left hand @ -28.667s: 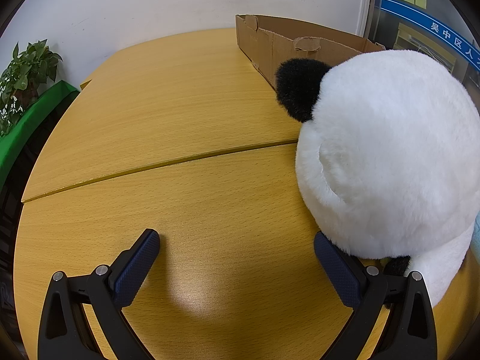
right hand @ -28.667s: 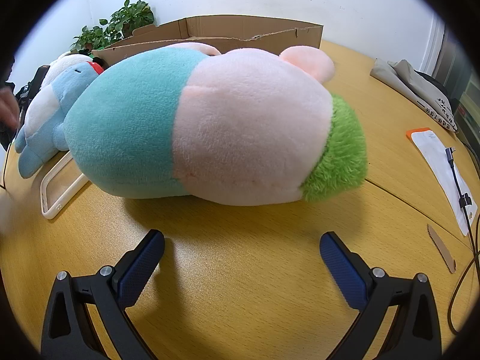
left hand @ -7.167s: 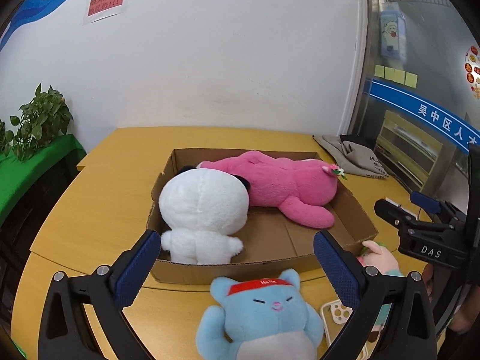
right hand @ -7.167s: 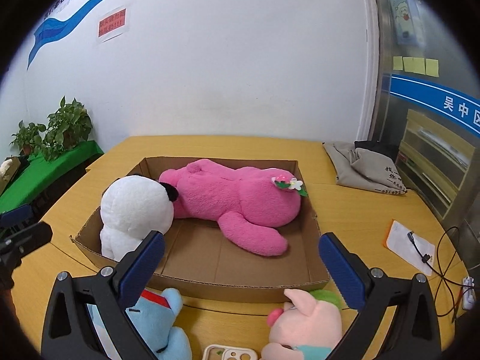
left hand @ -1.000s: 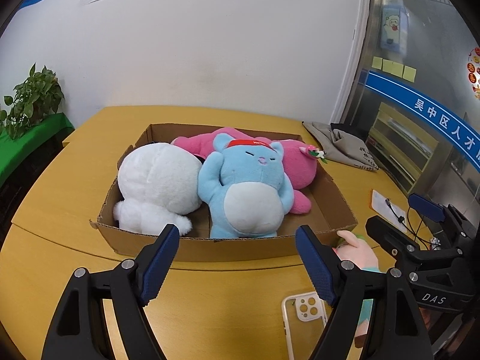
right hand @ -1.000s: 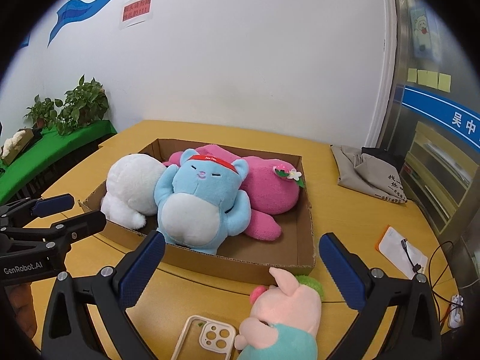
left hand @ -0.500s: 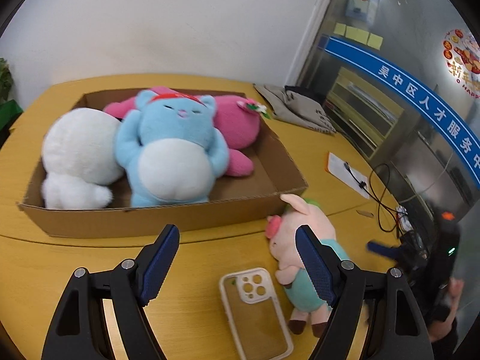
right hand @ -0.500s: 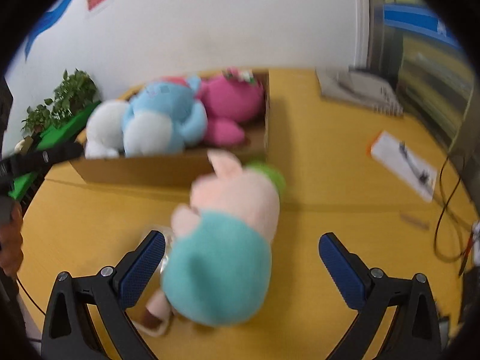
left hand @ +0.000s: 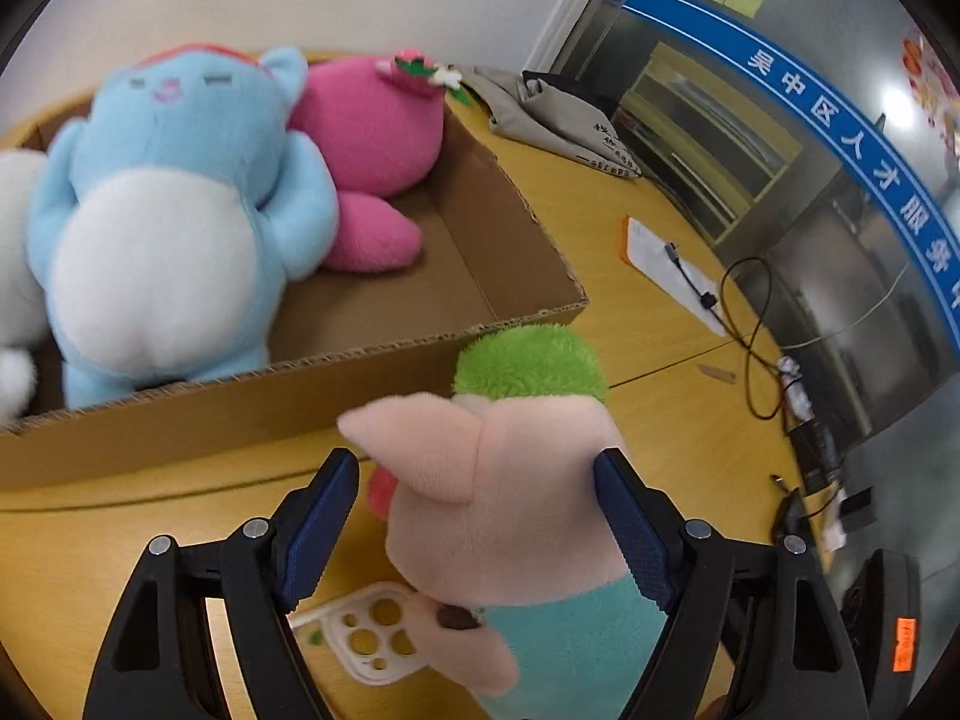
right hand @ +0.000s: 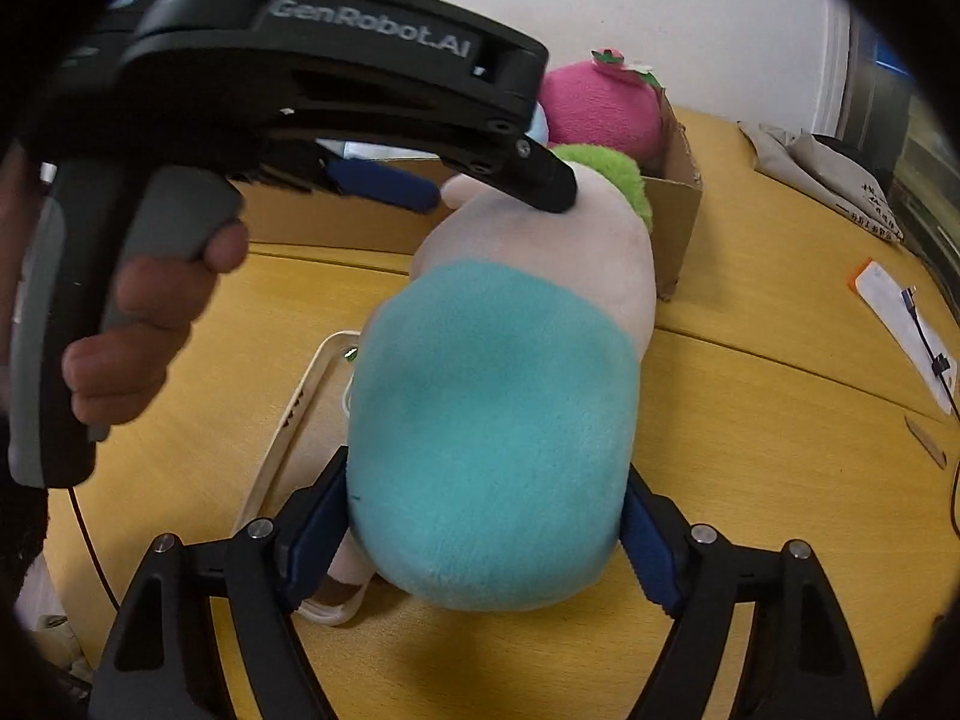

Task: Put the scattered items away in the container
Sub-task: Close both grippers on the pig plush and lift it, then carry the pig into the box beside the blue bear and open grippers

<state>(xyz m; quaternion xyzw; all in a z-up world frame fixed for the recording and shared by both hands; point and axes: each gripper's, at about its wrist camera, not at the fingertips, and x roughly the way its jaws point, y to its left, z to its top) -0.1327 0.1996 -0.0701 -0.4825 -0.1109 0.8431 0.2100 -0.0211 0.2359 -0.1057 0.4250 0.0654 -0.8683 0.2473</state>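
Observation:
The pig plush (left hand: 504, 516), pink head, green hat, teal body (right hand: 492, 438), lies on the table in front of the cardboard box (left hand: 372, 372). My left gripper (left hand: 480, 522) is open around its head, the right pad touching, the left pad apart. My right gripper (right hand: 486, 534) straddles its teal body with both pads against the fabric; how firmly it grips is unclear. The left gripper also shows in the right wrist view (right hand: 498, 192) over the pig's head. The box holds a blue plush (left hand: 174, 222), a pink plush (left hand: 372, 138) and a white plush (left hand: 12, 288).
A white phone case (left hand: 366, 642) lies on the table under the pig; it also shows in the right wrist view (right hand: 300, 420). A grey cloth (left hand: 552, 120), a paper with a cable (left hand: 672, 270) and black cords (left hand: 756, 348) lie to the right.
Both grippers have moved in close onto the pig plush. The left gripper now straddles its head and the right gripper its teal body.

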